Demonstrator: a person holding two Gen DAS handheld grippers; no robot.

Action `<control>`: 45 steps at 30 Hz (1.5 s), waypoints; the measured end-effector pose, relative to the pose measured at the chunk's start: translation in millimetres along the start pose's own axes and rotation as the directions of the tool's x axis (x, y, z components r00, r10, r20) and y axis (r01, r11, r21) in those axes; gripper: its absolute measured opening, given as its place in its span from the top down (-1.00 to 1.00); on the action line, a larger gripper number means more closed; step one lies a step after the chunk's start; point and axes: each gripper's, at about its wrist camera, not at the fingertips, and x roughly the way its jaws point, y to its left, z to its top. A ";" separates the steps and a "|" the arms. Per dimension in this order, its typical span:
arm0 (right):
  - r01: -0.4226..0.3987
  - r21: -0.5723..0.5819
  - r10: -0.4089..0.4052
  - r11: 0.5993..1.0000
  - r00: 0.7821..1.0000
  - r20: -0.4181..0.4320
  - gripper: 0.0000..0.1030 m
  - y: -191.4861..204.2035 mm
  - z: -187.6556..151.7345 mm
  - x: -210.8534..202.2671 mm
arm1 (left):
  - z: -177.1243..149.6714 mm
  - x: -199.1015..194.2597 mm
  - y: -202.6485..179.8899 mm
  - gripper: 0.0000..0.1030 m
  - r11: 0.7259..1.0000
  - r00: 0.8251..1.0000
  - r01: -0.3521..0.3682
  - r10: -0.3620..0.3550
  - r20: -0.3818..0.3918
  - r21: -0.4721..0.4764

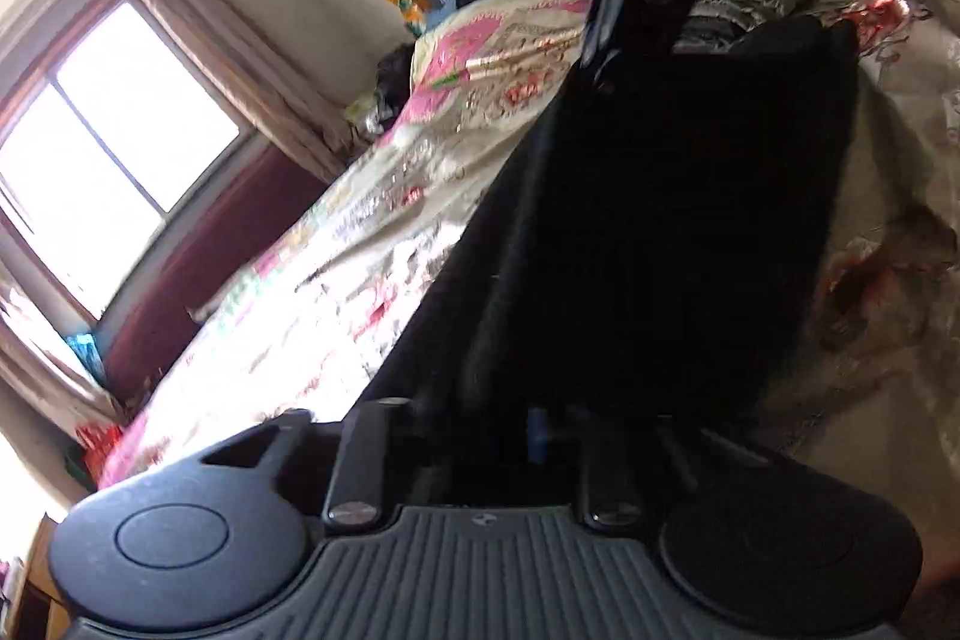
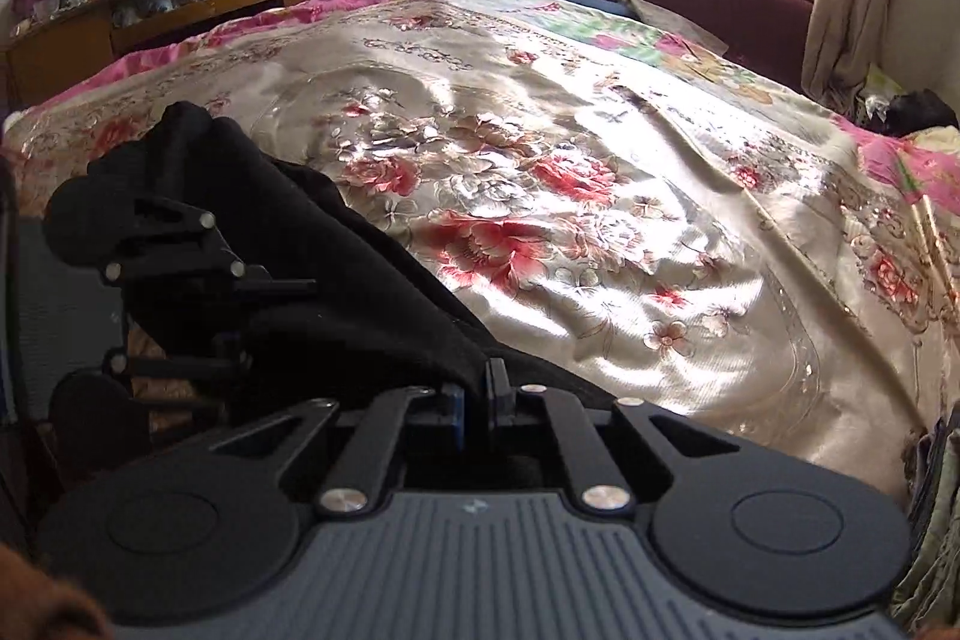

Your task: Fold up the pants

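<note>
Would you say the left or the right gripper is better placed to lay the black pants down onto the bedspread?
Probably the right gripper: its jaws pinch the black pants low, beside open bedspread. The left gripper faces mostly dark cloth; its grip is unclear.

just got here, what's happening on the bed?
A person is folding black pants on a floral bedspread, with a handheld gripper in each hand. The right gripper is shut on an edge of the dark cloth near the bed's edge. The left gripper sits beside it, also at the cloth; from its own camera the fabric hides its fingertips, so its grip is unclear. The pants look bunched, not yet laid flat.
</note>
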 end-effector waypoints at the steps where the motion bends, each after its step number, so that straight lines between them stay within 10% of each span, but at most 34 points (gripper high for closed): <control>1: 0.001 -0.001 -0.001 1.000 1.000 -0.004 0.88 2.7 -2.7 0.7 | 1.3 4.1 10.1 0.58 0.998 0.999 0.026 -0.027 -0.019 -0.051; 4: 0.026 -0.015 -0.026 1.000 1.000 -0.005 0.81 12.0 -19.5 5.3 | 6.6 3.3 31.8 0.59 0.988 0.998 0.052 -0.055 -0.015 -0.147; 7: 0.115 -0.099 -0.112 0.988 0.993 0.036 0.18 30.2 -46.7 9.1 | 9.2 1.6 50.3 0.59 0.969 0.996 0.083 -0.087 -0.010 -0.232; 10: 0.198 -0.203 -0.193 0.959 0.980 0.046 0.16 42.0 -69.3 20.0 | 12.7 -1.5 65.3 0.59 0.944 0.993 0.110 -0.116 0.001 -0.311; 21: 0.451 -0.215 -0.450 0.866 0.891 0.058 0.29 0.9 -98.0 22.5 | 16.2 -0.3 78.3 0.59 0.936 0.991 0.124 -0.133 -0.006 -0.331; 25: 0.476 -0.222 -0.482 0.851 0.876 0.026 0.96 -11.1 -95.8 17.6 | 16.5 0.3 76.8 0.59 0.939 0.989 0.134 -0.146 -0.014 -0.317; 33: 0.565 -0.305 -0.525 0.767 0.825 0.209 0.90 -9.0 -79.9 -40.8 | 15.6 -22.4 61.7 0.60 0.964 0.988 0.149 -0.152 0.005 -0.222; 38: 0.496 -0.395 -0.565 0.773 0.822 -0.074 0.83 -18.5 -147.8 11.0 | -18.4 -5.9 7.2 0.60 0.961 0.959 0.240 -0.256 -0.120 -0.137; 45: 0.590 -0.284 -0.630 0.756 0.773 -0.069 0.69 -37.4 -161.7 -2.4 | -9.8 -10.0 3.6 0.61 0.970 0.964 0.229 -0.237 -0.117 -0.081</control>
